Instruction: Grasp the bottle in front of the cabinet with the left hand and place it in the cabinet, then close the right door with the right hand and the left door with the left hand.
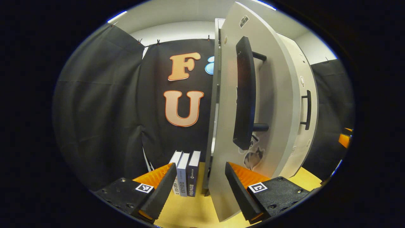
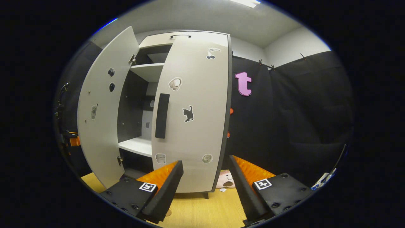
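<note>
Standing ajar, the left door (image 1: 227, 126) sits between the spread, empty fingers of the left gripper (image 1: 201, 186). The right door (image 2: 193, 120) looks shut; the right gripper (image 2: 205, 186) gapes empty. The bottle cannot be made out inside the cabinet (image 2: 139, 104). Three books (image 1: 185, 174) stand on the wooden table (image 1: 193, 212).

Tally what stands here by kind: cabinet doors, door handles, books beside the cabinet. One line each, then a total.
Cabinet doors: 2, the left door open, the right door closed.
Door handles: 2, one on the left door, one on the right door.
Books: 3, upright in a row beside the cabinet.
Total: 7
</note>
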Demonstrator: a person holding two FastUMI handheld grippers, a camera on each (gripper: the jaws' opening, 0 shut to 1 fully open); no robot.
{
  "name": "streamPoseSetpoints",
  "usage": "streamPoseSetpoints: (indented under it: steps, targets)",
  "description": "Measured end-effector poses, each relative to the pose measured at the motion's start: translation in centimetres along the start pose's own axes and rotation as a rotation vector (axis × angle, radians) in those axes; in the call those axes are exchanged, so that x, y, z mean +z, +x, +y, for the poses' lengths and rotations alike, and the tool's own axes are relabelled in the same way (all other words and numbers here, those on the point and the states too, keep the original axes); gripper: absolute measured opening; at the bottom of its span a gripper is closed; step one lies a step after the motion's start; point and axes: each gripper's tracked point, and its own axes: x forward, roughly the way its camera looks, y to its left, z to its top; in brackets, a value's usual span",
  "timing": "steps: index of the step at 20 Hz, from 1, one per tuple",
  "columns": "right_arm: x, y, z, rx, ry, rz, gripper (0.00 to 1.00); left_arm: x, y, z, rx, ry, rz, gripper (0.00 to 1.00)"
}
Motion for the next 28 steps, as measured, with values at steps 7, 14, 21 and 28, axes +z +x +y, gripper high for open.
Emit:
streamPoseSetpoints:
  steps: [7,14,21,28]
  targets:
    - [-0.2,-0.9,-2.6,-0.03,0.003,-0.006,0.96,0.0,1.0,-4.0,-0.05,-0.002,0.017,0.9]
    - [-0.8,-1.3,-3.8,-0.044,-0.005,0.0,0.96,-0.1,2.3,-6.3,-0.072,-0.008,0.03,0.9]
    - [-2.0,-1.6,-5.4,-0.072,-0.013,0.026,0.96,0.0,5.4,-8.3,-0.095,0.006,0.023,0.91]
    - [-3.0,-2.0,-8.4,-0.126,-0.013,0.05,0.96,0.2,10.2,-11.3,-0.135,0.01,0.009,0.9]
